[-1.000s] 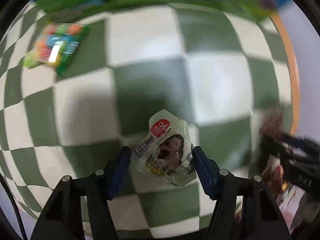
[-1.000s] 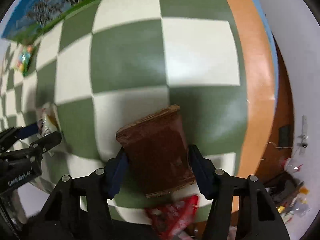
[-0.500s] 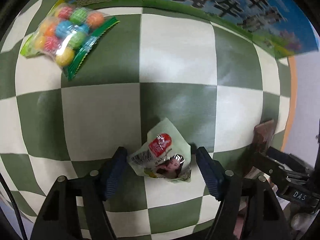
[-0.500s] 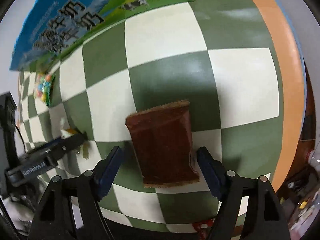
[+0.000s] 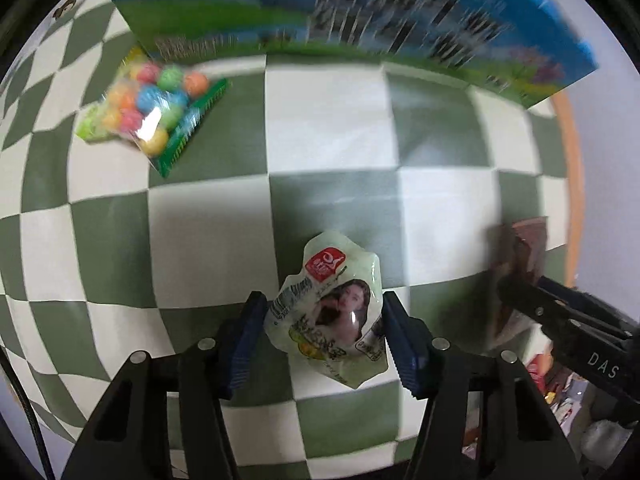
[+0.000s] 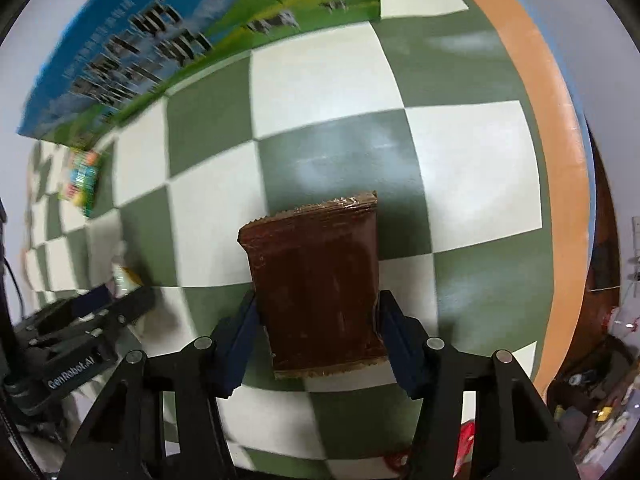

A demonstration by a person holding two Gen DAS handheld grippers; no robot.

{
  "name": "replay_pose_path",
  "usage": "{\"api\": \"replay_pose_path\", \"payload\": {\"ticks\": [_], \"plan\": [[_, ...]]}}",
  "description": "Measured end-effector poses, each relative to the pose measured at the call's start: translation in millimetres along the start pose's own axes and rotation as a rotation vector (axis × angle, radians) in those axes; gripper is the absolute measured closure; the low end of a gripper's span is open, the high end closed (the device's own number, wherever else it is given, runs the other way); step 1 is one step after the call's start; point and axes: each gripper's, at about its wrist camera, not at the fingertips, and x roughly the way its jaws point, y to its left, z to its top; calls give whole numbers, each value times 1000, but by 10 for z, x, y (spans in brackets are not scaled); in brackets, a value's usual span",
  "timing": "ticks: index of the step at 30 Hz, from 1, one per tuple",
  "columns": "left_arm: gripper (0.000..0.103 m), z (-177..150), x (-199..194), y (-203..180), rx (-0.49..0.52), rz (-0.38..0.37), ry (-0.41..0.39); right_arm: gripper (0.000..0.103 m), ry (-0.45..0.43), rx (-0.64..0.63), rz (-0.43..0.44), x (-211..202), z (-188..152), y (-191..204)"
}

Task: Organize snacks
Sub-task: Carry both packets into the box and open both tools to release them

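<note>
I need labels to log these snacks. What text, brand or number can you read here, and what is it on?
"DAS": on the right gripper body, left wrist view.
"GenRobot.AI": on the left gripper body, right wrist view.
Pale green snack packet: red logo and printed lines, too small to read.
Blue and green box: large dark characters, blurred, unreadable.
Brown packet: no text visible.

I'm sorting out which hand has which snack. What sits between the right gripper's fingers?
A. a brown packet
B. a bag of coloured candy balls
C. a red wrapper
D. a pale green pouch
A: the right gripper has the brown packet between its closing jaws, pads at both its edges.
</note>
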Motion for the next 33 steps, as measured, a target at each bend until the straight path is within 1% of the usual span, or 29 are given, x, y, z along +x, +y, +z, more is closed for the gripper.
{"api": "replay_pose_path", "payload": {"ticks": [2,5,9,10,11,12,14,16,19,20,22,24,27,29,33], "plan": [[47,15,-207,-29,7,-25,-36,43,-30,-7,55,-235,40,73],[47,146,-639,-114,15,-80,-106,43,-89,-41,119,-632,142,203],[47,518,-1197,-153,31,-150,-180,43,-180,-97,181,-1216,431,479],[47,663,-1324,-57,39,-157,-196,43,-204,-109,199,-1371,543,527],[47,787,-1429,-71,47,-154,-216,43,-223,-119,207,-1485,651,576],[47,933,-1526,-52,50,-141,-237,43,-242,-133,205,-1606,771,633],[47,1247,-1584,-78,55,-115,-259,43,-277,-150,186,-1711,1042,767],[47,1535,-1636,-86,45,-102,-251,43,-295,-162,158,-1739,1306,892],[47,2012,-1507,-12,9,-108,-205,43,-288,-170,120,-1638,1753,1046],[47,2193,-1426,10,0,-107,-184,43,-279,-177,107,-1589,1878,1086],[47,2442,-1302,44,-10,-92,-150,43,-252,-170,88,-1447,2187,1129],[47,2668,-1168,80,-18,-80,-116,43,-217,-167,65,-1261,2416,1177],[47,2911,-956,144,-41,-77,-71,43,-182,-164,35,-997,2670,1236],[47,2996,-861,172,-50,-75,-49,43,-153,-161,23,-825,2834,1260],[46,3147,-694,210,-54,-71,-18,43,-116,-147,12,-560,3031,1256]]}}
